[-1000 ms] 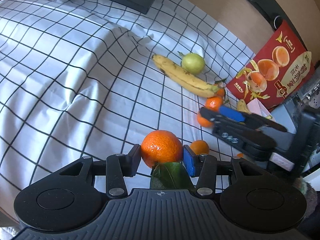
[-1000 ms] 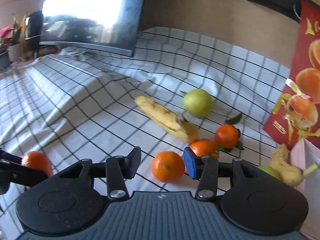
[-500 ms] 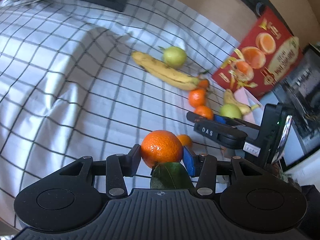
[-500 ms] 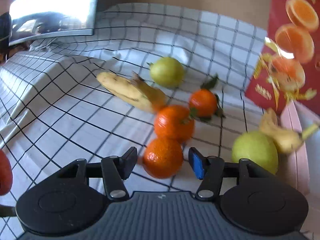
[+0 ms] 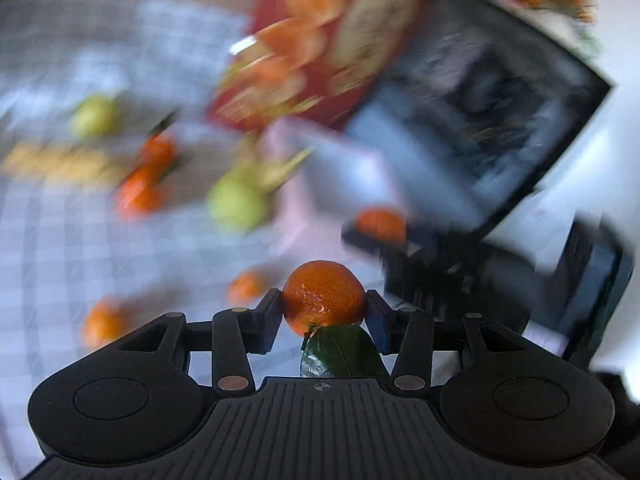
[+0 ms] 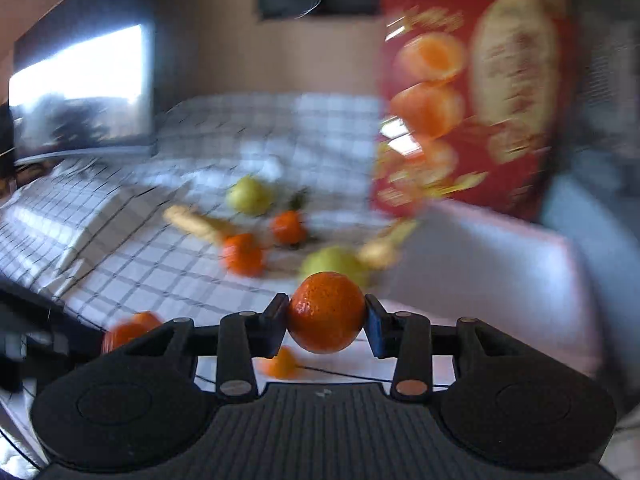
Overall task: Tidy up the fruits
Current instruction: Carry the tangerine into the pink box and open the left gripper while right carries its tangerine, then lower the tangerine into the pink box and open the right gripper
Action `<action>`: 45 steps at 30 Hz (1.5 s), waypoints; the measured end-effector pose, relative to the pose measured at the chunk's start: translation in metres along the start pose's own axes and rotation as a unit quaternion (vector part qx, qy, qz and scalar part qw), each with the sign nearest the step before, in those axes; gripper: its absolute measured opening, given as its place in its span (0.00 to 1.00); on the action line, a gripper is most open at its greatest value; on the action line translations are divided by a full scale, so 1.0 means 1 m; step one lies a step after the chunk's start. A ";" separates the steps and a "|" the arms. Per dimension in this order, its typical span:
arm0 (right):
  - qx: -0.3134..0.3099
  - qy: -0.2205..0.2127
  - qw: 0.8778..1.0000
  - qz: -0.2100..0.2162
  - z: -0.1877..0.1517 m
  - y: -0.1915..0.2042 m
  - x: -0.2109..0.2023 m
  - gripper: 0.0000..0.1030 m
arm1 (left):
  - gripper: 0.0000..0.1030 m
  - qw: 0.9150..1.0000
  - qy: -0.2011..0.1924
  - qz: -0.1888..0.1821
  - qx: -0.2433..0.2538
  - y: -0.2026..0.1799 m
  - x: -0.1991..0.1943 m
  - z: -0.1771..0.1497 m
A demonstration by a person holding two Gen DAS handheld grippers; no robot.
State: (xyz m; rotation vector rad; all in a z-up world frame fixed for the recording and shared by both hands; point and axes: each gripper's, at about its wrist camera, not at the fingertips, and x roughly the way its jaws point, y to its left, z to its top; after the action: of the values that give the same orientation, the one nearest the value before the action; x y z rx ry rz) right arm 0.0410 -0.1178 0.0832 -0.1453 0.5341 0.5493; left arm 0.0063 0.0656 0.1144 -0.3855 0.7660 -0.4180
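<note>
Left gripper [image 5: 323, 314] clamped on leafed mandarin [image 5: 323, 296]; right gripper [image 6: 326, 320], just closed, pinching second mandarin [image 6: 326, 311]. Advisable: carry both level toward pink box [image 6: 480, 264], grips firm, clear of loose fruit.

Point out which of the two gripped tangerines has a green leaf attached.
The tangerine clamped in the left gripper: a dark green leaf hangs beneath it. The tangerine in the right gripper shows bare peel and no leaf.

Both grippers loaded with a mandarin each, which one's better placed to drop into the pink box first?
Probably right. The right gripper, shut on its mandarin, faces the pink box closely. In the left view, the left gripper holds the leafy mandarin behind the right gripper. Blur limits certainty.
</note>
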 end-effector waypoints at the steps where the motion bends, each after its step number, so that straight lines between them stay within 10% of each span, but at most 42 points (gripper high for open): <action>1: 0.003 -0.008 1.000 -0.018 0.001 -0.010 -0.011 0.38 | 0.49 1.000 -0.011 -0.013 0.016 -0.010 0.003 0.017; 7: 0.050 -0.070 0.990 -0.115 0.012 -0.069 -0.069 0.38 | 0.49 0.991 -0.092 -0.029 0.097 -0.068 0.043 0.128; 15: 0.102 -0.066 0.977 -0.173 -0.006 -0.104 -0.089 0.38 | 0.49 0.996 0.031 0.054 0.072 -0.049 0.199 0.158; 22: 0.106 -0.039 0.976 -0.184 -0.021 -0.112 -0.089 0.38 | 0.49 0.989 0.070 0.104 0.084 -0.028 0.257 0.156; 35: 0.106 -0.015 0.983 -0.147 0.009 -0.146 -0.010 0.38 | 0.48 0.995 -0.088 0.017 0.046 -0.025 0.129 0.135; 45: 0.088 0.029 0.985 -0.144 0.040 -0.169 0.098 0.39 | 0.48 0.989 -0.060 0.132 0.035 0.023 0.040 0.057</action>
State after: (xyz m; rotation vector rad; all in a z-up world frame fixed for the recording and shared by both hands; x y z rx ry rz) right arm 0.2191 -0.2053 0.0649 -0.0679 0.6034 0.2142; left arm 0.0790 0.0764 0.1181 -0.2362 0.6726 -0.1706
